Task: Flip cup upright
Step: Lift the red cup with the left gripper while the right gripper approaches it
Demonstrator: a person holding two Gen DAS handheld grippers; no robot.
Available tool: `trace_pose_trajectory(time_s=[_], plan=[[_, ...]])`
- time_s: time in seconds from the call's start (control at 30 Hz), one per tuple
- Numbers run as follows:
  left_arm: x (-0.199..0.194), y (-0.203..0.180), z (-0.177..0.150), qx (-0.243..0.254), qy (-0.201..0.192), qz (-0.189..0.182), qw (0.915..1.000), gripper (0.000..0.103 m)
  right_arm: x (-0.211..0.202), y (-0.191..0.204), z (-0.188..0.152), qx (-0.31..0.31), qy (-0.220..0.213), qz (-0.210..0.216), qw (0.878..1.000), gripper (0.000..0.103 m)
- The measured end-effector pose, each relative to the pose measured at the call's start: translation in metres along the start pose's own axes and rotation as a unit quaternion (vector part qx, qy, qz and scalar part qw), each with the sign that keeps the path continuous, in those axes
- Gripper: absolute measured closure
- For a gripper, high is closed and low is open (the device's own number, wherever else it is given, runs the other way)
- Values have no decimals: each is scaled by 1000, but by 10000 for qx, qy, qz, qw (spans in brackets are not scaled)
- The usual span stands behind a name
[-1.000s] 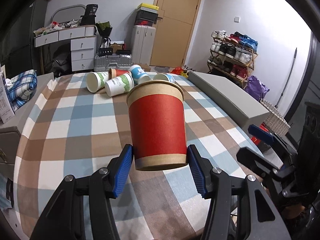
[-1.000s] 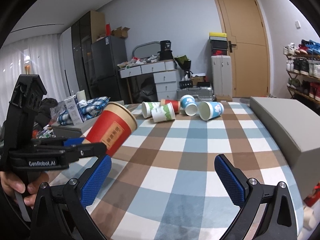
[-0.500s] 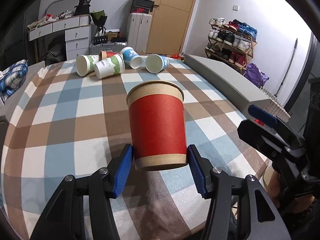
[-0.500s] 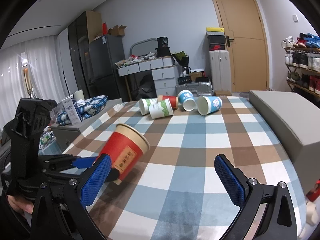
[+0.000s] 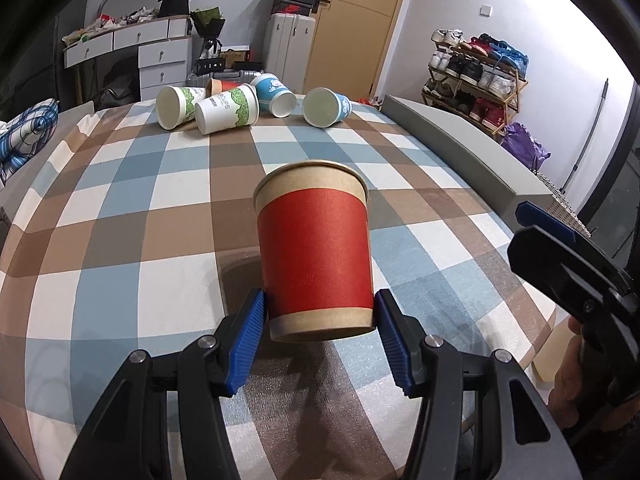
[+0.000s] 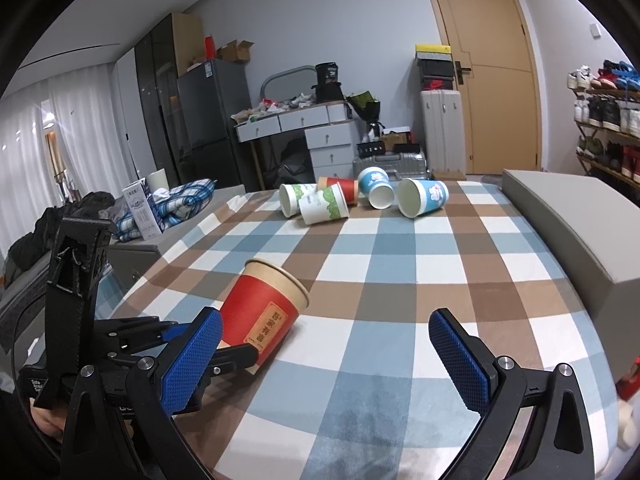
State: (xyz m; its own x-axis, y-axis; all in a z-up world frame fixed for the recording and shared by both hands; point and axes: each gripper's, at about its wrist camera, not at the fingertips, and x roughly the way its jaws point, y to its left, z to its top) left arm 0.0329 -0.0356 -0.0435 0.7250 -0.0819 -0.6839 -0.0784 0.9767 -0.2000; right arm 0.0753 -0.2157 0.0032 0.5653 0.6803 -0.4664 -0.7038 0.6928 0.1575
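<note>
The left hand-held gripper (image 5: 320,332) is clamped on the base of the red cup (image 5: 316,252), which has dropped over the last second from mid-air to just above the checked bench (image 5: 120,220), still tilted. The right hand-held gripper (image 6: 324,354) waits beside it, fingers apart and empty. The cup looks nearly ready to be set upright.

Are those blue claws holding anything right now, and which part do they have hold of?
The left gripper holds the red paper cup by its base, one pad on each side. The right gripper is open and holds nothing.
</note>
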Motion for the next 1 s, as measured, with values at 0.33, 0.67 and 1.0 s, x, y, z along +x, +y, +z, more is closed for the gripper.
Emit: trace_pose_trajectory(time_s=[0.33, 0.67, 1.0], plan=[[3, 2, 2, -34, 43, -73, 10000, 53, 0, 0, 0, 3, 0, -14, 10000, 0], [3, 3, 4, -33, 52, -103, 9999, 53, 1, -1, 0, 8, -5, -9, 10000, 0], [1, 1, 5, 36, -10, 40, 10000, 16, 1, -1, -1, 13, -4, -17, 10000, 0]])
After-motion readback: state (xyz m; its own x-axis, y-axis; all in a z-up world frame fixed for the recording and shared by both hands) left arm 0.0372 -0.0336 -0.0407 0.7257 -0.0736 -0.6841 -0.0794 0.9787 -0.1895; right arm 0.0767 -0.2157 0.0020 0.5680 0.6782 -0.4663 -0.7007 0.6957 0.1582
